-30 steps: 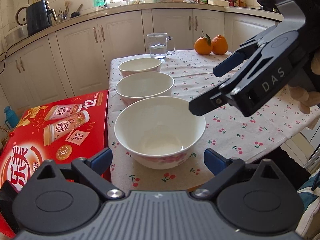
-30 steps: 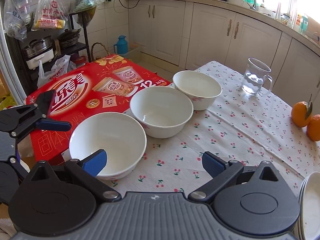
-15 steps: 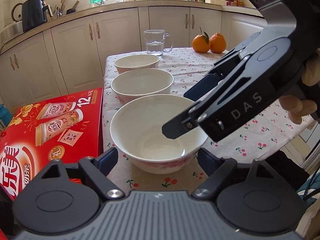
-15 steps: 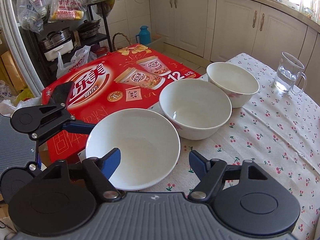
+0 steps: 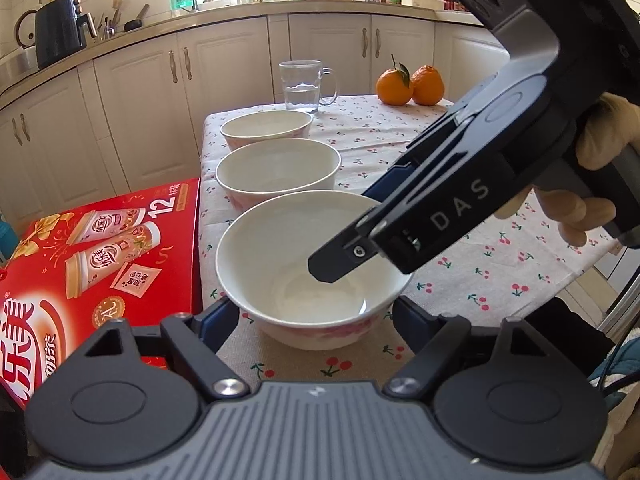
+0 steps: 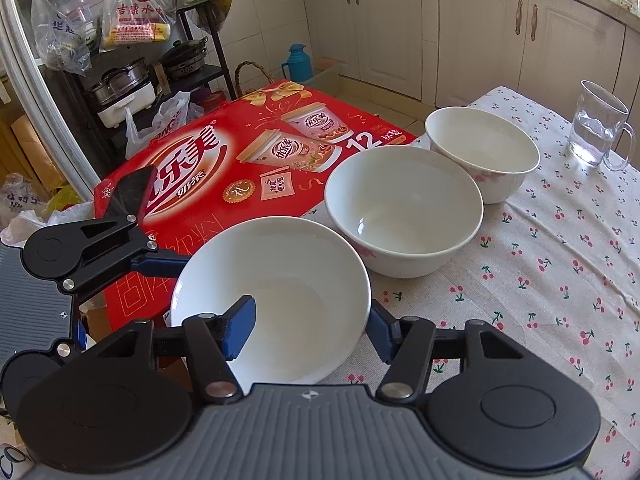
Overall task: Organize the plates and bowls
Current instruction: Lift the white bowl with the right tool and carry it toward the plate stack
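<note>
Three white bowls stand in a row on the cherry-print tablecloth: a near bowl (image 5: 308, 264) (image 6: 272, 292), a middle bowl (image 5: 278, 174) (image 6: 404, 210) and a far bowl (image 5: 266, 128) (image 6: 482, 150). My left gripper (image 5: 314, 322) is open, its fingers on either side of the near bowl's base. My right gripper (image 6: 310, 326) is open and straddles the near bowl's right rim, one finger inside the bowl and one outside. It shows in the left wrist view (image 5: 460, 200) reaching into the bowl from the right.
A red drinks carton (image 5: 96, 256) (image 6: 240, 168) lies against the table's left edge. A glass mug of water (image 5: 302, 86) (image 6: 596, 124) and two oranges (image 5: 410, 86) stand at the far end. Kitchen cabinets (image 5: 140, 96) run behind.
Both grippers have moved in on the near bowl. The right gripper has come down and left until it straddles the bowl's rim. The bowls have not moved.
</note>
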Demonstrator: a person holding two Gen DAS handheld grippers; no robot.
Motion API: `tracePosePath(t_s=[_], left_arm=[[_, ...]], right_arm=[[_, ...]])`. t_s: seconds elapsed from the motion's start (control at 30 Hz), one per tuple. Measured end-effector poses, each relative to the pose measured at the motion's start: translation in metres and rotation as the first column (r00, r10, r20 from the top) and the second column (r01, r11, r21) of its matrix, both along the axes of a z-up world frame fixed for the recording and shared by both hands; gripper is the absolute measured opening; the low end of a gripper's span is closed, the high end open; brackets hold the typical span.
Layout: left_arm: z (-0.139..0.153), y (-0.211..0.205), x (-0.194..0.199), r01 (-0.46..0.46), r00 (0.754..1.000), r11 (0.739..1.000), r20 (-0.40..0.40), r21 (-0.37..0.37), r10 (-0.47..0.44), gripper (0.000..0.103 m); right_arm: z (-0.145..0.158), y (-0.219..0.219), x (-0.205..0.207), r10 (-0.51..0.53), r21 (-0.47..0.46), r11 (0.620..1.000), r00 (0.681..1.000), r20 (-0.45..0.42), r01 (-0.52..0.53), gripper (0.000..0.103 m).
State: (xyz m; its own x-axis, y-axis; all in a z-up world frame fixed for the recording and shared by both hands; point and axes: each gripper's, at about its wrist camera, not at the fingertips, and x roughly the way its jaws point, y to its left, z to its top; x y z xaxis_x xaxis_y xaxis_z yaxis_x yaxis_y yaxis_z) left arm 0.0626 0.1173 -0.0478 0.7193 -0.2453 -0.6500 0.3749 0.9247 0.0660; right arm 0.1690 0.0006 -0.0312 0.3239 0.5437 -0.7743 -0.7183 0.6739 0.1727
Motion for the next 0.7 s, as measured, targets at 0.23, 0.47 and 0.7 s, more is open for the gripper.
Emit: tracePosePath(t_s=[0.23, 0.47, 0.7], left_arm=[[0.004, -0.006, -0.001, 0.030, 1.000, 1.000, -0.003, 0.003, -0.030, 0.083], [0.008, -0.024, 0.003, 0.095, 0.995, 0.995, 0.005, -0.002, -0.095, 0.083], [0.010, -0.051, 0.014, 0.180, 0.984, 0.984, 0.020, -0.016, -0.179, 0.083]], right_arm=[[0.001, -0.004, -0.004, -0.019, -0.008, 1.000, 1.000, 0.005, 0.019, 0.065], [0.007, -0.027, -0.012, -0.060, -0.002, 0.998, 0.998, 0.013, 0.060, 0.065], [0.015, -0.061, -0.016, -0.131, -0.014, 0.991, 0.991, 0.042, 0.131, 0.065]])
